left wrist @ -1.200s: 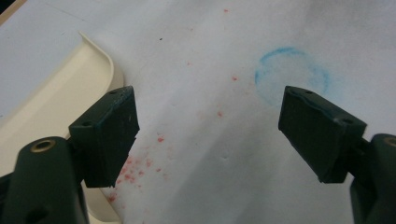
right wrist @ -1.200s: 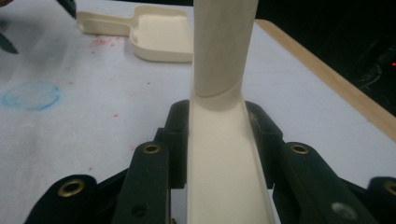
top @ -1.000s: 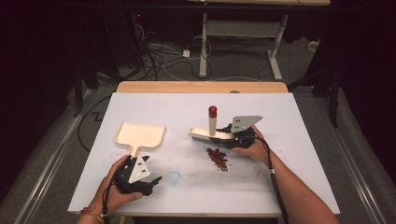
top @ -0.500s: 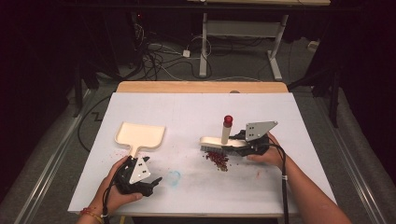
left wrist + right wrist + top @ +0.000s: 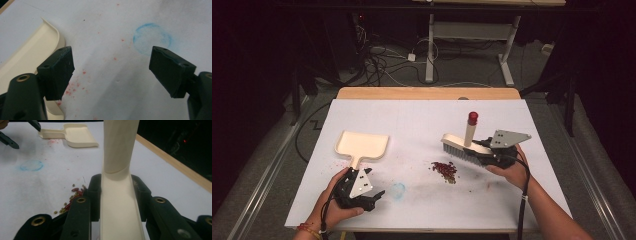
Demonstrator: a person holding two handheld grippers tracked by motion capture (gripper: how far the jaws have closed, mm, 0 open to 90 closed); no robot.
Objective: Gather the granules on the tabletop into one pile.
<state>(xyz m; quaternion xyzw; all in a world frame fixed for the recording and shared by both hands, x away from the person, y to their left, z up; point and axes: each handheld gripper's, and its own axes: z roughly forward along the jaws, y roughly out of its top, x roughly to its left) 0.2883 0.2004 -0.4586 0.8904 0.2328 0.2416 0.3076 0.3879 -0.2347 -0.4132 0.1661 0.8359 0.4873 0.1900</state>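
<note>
**Ana:** High view first: the right gripper (image 5: 482, 150) sits at about three o'clock on the white table (image 5: 422, 120), its jaws pinching the back of a cream brush (image 5: 460, 146), bristles down, red-capped handle standing up.

**Ben:** And the right gripper view backs that up: both black jaws pressed against the sides of the brush (image 5: 120, 202), the handle rising straight up the middle.

**Ana:** Just beside the bristles, toward six o'clock, lies a small pile of red and yellowish bits (image 5: 445, 170). Whether the bristles touch the pile, I can't tell.

**Ben:** Over at nine o'clock, the cream dustpan (image 5: 361, 146) lies flat, its handle pointing toward the left gripper (image 5: 374, 199) at seven o'clock.

**Ana:** Left gripper view: jaws spread wide, nothing between them, hovering over paper speckled with red dust. A faint blue ring (image 5: 152, 38) shows just beyond them, and the dustpan (image 5: 30, 55) edge curves in at the left jaw.
</note>
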